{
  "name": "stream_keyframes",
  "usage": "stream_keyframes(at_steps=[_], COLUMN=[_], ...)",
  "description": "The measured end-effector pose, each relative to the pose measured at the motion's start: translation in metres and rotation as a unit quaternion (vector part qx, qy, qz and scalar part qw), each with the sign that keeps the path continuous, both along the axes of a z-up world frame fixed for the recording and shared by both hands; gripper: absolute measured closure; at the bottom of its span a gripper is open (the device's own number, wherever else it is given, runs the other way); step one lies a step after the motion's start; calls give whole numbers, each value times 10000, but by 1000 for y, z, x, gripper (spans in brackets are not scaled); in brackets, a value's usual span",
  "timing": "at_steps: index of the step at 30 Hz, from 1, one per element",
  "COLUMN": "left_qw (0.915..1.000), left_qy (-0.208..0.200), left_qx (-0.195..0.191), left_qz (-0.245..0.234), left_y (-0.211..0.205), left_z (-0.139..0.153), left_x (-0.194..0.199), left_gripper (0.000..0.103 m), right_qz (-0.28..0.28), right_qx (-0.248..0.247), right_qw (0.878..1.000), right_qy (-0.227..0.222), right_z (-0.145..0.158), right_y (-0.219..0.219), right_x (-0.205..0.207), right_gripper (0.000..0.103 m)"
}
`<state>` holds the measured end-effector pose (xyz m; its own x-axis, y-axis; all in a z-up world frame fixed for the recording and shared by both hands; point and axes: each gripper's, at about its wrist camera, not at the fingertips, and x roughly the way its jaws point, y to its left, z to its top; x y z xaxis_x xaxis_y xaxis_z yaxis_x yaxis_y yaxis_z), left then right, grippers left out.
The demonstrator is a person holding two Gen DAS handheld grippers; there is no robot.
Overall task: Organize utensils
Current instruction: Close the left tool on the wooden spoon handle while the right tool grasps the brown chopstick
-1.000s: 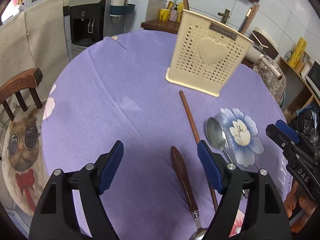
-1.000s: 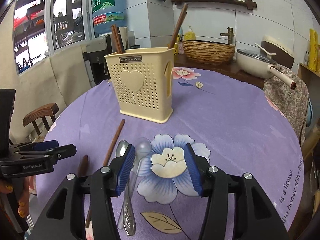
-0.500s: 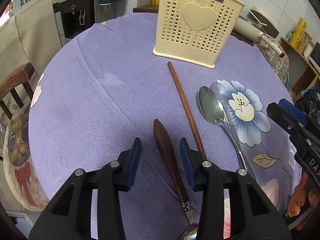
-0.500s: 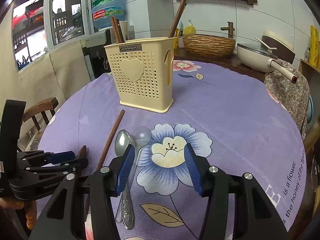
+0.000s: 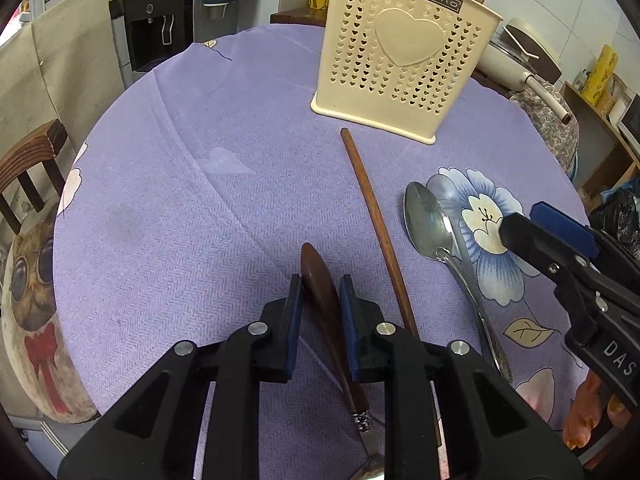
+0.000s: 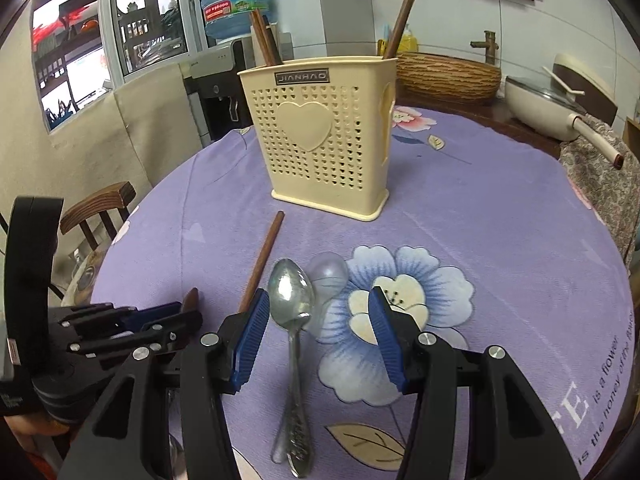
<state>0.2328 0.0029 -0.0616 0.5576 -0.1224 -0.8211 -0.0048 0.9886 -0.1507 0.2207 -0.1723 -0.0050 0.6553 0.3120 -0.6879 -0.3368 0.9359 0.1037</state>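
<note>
My left gripper [image 5: 321, 292] is shut on the dark wooden handle of a utensil [image 5: 320, 280] that lies on the purple tablecloth; its metal end shows near the bottom. A brown chopstick [image 5: 374, 208] lies just to its right. Two metal spoons [image 5: 426, 216] lie side by side on the blue flower print. The cream perforated utensil holder [image 5: 404, 56] stands at the back. My right gripper [image 6: 316, 316] is open, its pads either side of the spoons [image 6: 290, 296], just above them. The holder [image 6: 324, 136] has chopsticks standing in it.
A wooden chair [image 5: 28, 160] stands off the table's left edge. A cat-print cushion [image 5: 32, 280] hangs at the near left. A pan with a long handle [image 6: 560, 108] and a woven basket [image 6: 448, 76] sit behind the table.
My left gripper has lowered and closed its jaws onto the wooden handle. My right gripper has moved forward and down over the spoons, still open.
</note>
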Motion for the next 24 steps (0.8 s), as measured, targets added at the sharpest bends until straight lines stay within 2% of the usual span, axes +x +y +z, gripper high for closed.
stream_keyframes(at_steps=[6,12,16,24], left_qw=[9999,9991,9988,9986], left_qy=[-21,-123,-198,-202], left_qx=[-107,-245,-268,-379], left_qz=[127,313,353,317], left_y=[17,43,52,56], left_z=[3,13,19,19], left_x=[5,9,11,12], left_gripper=[85,86,86,86], right_qz=[291,390,284,148], right_qx=[28,-216,-590,-885], right_qw=[9992,9959,9929,9889], right_qy=[273,782,997,1188], right_z=[5,-7,-20,-34], right_y=[33,72,92,107], right_x=[26,67,86,95], right_gripper=[53,68,76,82])
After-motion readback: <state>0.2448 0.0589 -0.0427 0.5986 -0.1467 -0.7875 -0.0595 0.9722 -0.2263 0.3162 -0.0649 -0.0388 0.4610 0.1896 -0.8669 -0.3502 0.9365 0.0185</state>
